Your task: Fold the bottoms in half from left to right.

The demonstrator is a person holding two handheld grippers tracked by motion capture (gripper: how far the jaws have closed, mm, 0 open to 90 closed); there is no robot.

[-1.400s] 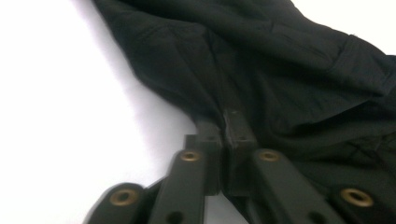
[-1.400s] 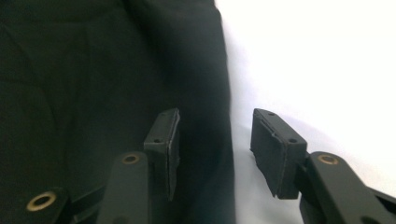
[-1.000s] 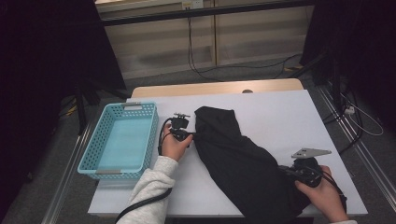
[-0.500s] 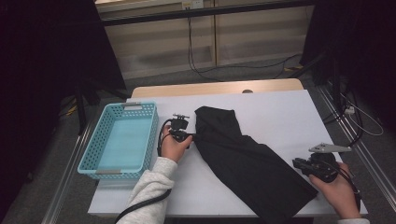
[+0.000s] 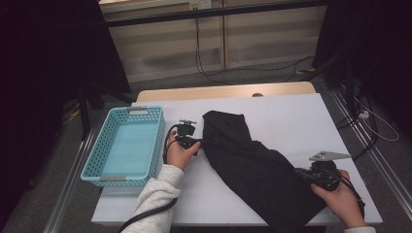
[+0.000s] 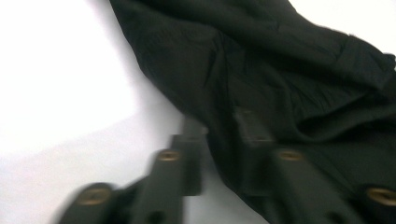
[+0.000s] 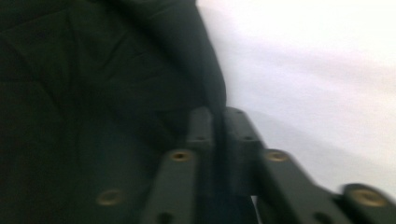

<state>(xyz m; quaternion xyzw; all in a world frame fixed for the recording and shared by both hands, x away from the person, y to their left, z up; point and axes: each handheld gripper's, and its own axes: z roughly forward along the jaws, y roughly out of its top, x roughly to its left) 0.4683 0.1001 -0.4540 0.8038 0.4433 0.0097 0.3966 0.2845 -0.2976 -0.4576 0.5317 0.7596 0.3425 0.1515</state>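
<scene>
Black garment (image 5: 257, 167) lies diagonally across the table (image 5: 291, 116), running to its front edge. Soft and limp, it is best pinched at an edge. Right gripper (image 7: 215, 116) pinches its hem; left gripper (image 6: 219, 126) has just been opening, jaws spread at the cloth's edge.

Room dim, dark at both sides; white table (image 5: 291, 116) lit evenly. Both gripper views motion-blurred, table glaring white, near jaws out of focus.
</scene>
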